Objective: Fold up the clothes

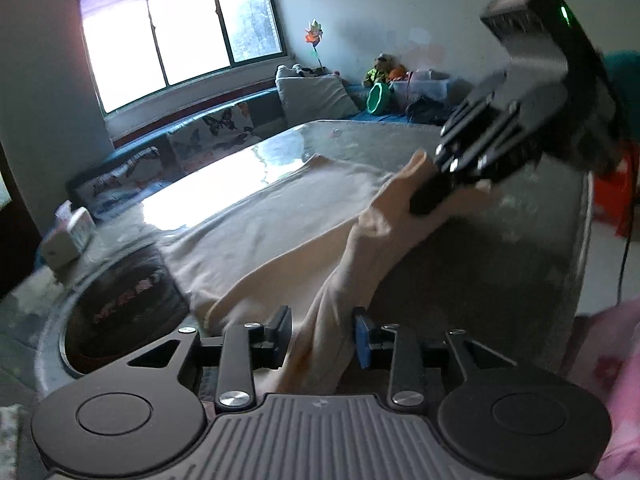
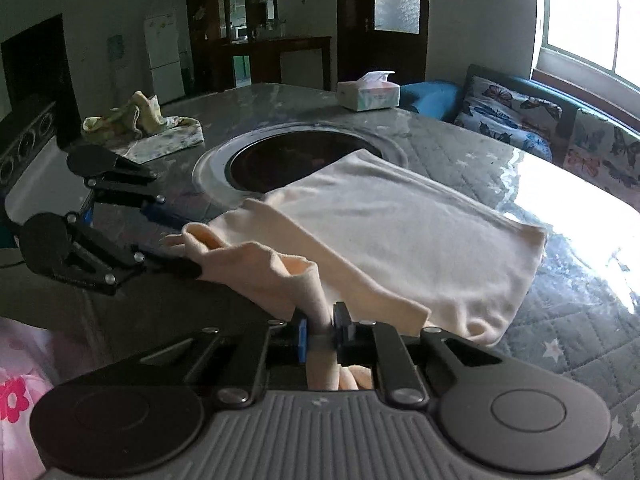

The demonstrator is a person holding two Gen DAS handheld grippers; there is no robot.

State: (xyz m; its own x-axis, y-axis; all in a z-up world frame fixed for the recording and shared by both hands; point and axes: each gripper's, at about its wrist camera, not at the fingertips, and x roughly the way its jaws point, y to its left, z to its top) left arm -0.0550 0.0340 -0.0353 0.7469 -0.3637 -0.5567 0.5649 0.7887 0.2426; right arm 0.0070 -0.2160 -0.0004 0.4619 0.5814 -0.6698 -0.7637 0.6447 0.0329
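Note:
A cream long-sleeved garment (image 2: 400, 232) lies folded flat on the grey quilted table (image 2: 560, 320), one corner over a round dark recess. Its sleeve (image 2: 256, 268) is lifted off the table toward me. My right gripper (image 2: 320, 326) is shut on the sleeve, whose cloth is bunched between the pads. In the left wrist view the right gripper (image 1: 424, 196) pinches the sleeve's far end above the table. My left gripper (image 1: 322, 334) is open, and the sleeve (image 1: 332, 304) hangs loosely between its jaws. In the right wrist view the left gripper (image 2: 176, 240) sits at the sleeve's cuff.
A round dark recess (image 2: 288, 156) is set in the table behind the garment. A tissue box (image 2: 368, 94) and a pile of floral clothes (image 2: 152, 128) sit at the far side. A sofa with butterfly cushions (image 2: 520, 116) runs along the window. Pink clothing of a person (image 2: 16, 380) is close by.

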